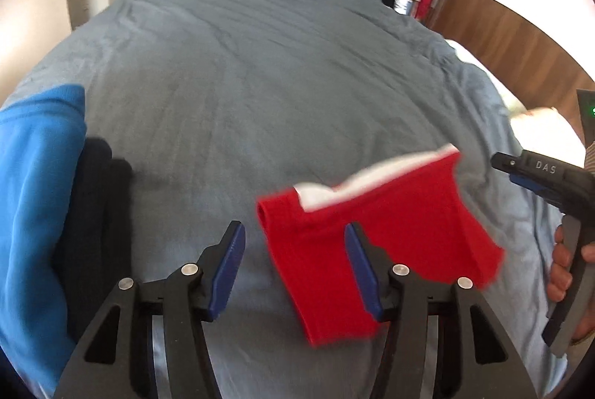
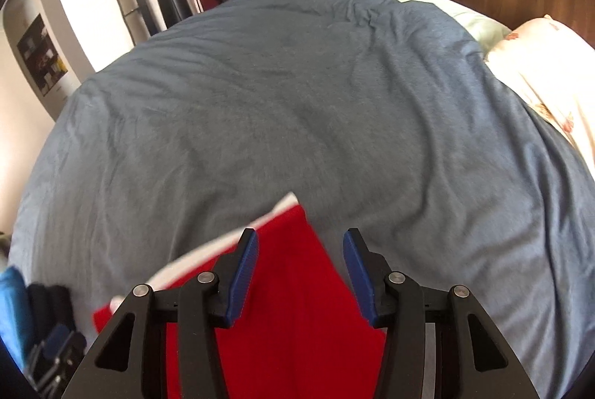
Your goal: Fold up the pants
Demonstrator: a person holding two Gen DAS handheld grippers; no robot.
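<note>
You are holding both the left gripper and right gripper wide apart, gripping nothing; folded red pants are lying on the bed.

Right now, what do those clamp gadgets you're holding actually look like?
Each hand-held gripper is matte black, with two angular fingers joined by silver round pins and tipped with ribbed blue pads. That goes for the left hand-held gripper and the right hand-held gripper alike. Seen from the side, the right one carries white letters "DAS" and a grey trigger under a bare hand.
</note>
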